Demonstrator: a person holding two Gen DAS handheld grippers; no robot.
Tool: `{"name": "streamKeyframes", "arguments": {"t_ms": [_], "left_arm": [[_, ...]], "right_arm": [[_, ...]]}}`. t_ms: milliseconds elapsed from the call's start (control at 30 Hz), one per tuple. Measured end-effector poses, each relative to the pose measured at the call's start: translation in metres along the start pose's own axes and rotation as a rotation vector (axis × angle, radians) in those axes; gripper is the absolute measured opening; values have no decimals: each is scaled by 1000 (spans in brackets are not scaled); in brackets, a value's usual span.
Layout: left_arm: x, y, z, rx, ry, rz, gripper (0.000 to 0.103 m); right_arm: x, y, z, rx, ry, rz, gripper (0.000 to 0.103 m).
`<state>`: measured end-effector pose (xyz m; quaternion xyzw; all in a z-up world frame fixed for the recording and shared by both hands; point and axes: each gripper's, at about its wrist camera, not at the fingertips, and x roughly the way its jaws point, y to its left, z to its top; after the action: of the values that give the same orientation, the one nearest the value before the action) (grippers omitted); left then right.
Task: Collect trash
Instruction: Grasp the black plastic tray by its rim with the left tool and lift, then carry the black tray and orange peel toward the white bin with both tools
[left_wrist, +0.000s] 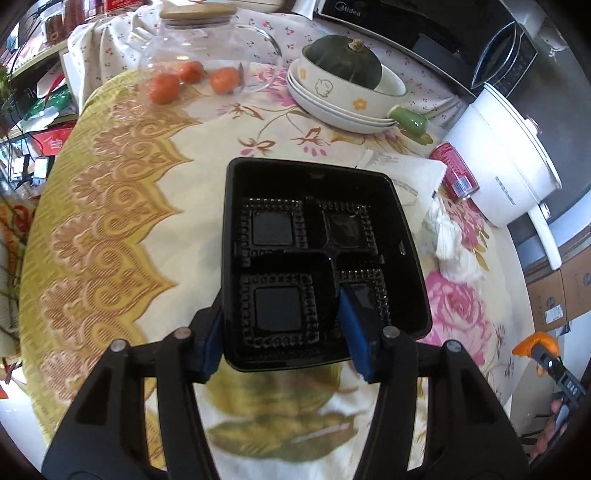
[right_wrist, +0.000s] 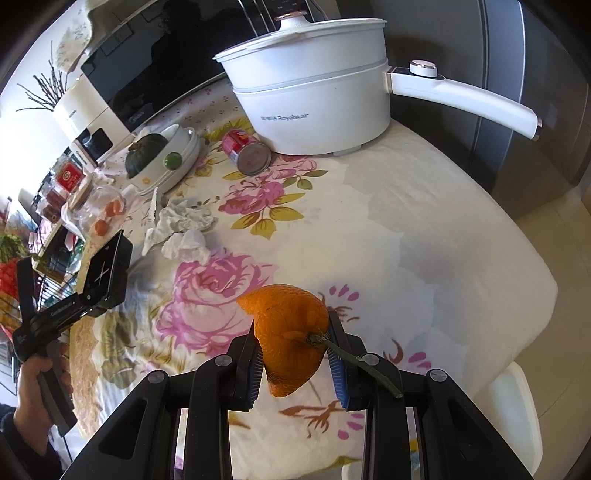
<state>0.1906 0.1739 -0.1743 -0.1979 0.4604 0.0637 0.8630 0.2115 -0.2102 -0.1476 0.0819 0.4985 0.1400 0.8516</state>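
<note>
From the left wrist we see our left gripper (left_wrist: 284, 332) clamped on the near wall of a black tray (left_wrist: 317, 236) — crumpled tissue (left_wrist: 448, 240) at three o'clock. From the right wrist, our right gripper (right_wrist: 297, 354) pinches orange peel (right_wrist: 291, 332) — a can (right_wrist: 245, 151) at twelve.

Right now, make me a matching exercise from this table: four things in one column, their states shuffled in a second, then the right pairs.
Things
1. black tray
2. orange peel
3. red can
4. squash

States
A. lying on its side
B. sitting in a bowl
C. clamped in the right gripper
D. held by the left gripper

Pairs: 1-D, 2-C, 3-A, 4-B
</note>
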Motion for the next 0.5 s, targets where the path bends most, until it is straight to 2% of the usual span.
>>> {"name": "streamKeyframes", "arguments": {"t_ms": [267, 500], "left_arm": [[-25, 8, -27, 10, 10, -31, 57], [-50, -1, -47, 25, 3, -108, 57]], "right_arm": [[-14, 9, -10, -8, 0, 5, 32], [-23, 17, -22, -38, 10, 2, 32]]}}
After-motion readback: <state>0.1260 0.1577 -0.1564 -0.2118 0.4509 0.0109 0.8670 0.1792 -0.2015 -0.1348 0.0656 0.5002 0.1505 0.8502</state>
